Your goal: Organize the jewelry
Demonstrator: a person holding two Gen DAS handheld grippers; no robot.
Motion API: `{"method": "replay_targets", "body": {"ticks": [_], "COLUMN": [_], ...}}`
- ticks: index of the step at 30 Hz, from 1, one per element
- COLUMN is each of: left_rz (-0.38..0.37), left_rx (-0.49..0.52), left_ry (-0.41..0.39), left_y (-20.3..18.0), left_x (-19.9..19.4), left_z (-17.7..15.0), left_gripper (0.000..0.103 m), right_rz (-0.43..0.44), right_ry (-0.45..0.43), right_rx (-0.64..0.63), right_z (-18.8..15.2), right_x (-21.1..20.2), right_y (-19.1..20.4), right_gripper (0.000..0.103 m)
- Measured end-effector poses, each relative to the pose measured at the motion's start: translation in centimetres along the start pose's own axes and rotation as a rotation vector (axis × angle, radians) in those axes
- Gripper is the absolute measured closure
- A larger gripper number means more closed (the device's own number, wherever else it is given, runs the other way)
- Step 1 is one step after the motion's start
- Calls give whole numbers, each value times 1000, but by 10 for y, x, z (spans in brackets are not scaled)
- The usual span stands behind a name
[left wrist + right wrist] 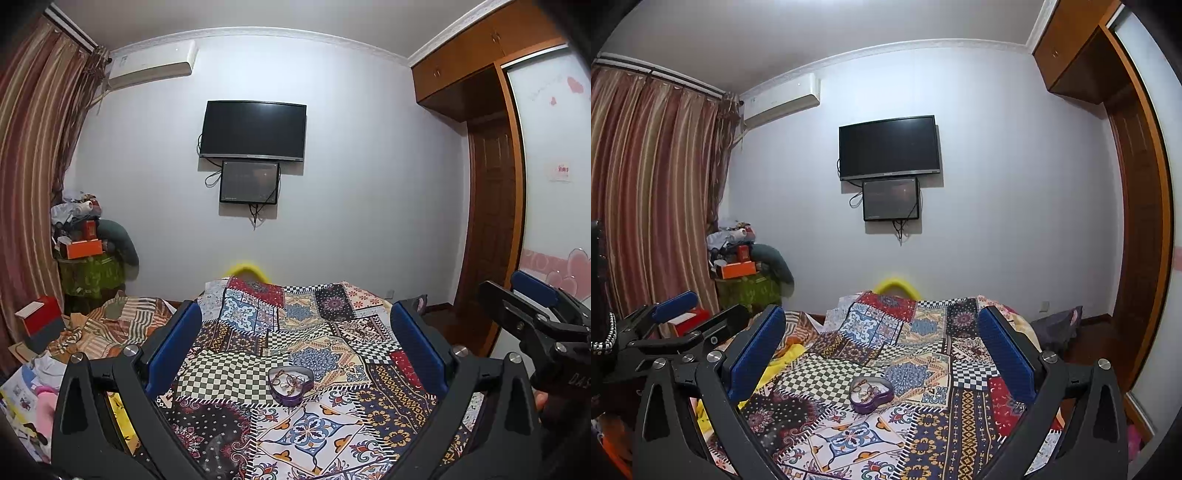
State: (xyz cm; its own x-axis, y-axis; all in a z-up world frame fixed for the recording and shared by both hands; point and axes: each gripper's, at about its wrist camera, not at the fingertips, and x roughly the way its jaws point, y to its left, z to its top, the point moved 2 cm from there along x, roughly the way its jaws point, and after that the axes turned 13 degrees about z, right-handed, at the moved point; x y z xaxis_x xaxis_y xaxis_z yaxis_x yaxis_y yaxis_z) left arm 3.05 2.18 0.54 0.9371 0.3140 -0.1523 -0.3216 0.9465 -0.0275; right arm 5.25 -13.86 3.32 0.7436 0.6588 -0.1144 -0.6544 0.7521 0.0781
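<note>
A purple heart-shaped tin [290,384] lies open on the patterned bedspread [306,432], with a tangle of jewelry [289,380] inside. It also shows in the right wrist view [871,393], with the jewelry [866,390] in it. My left gripper [295,332] is open and empty, held above the bed with the tin between and beyond its blue pads [173,339]. My right gripper [882,339] is open and empty, level with the left one. The right gripper also shows at the right edge of the left wrist view [535,306], and the left gripper at the left of the right wrist view [679,314].
The patchwork bedspread [923,435] covers the bed. A striped blanket [110,325] and boxes lie on the left. A cluttered stand [88,258] is in the corner by the curtain [33,166]. A TV [255,129] hangs on the far wall. A wardrobe [491,184] stands on the right.
</note>
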Motion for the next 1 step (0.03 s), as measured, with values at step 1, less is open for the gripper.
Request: {"method": "replay_targets", "body": {"ticks": [1], "left_rz": [5], "left_rx": [2], "left_ry": [1], "left_y": [1], "left_x": [2], "left_z": [-1], "left_gripper": [0], "right_rz": [0], "right_ry": [5], "right_rx": [2], "right_z": [-1], "right_x": [2], "right_y": [-1], "right_gripper": [0]}}
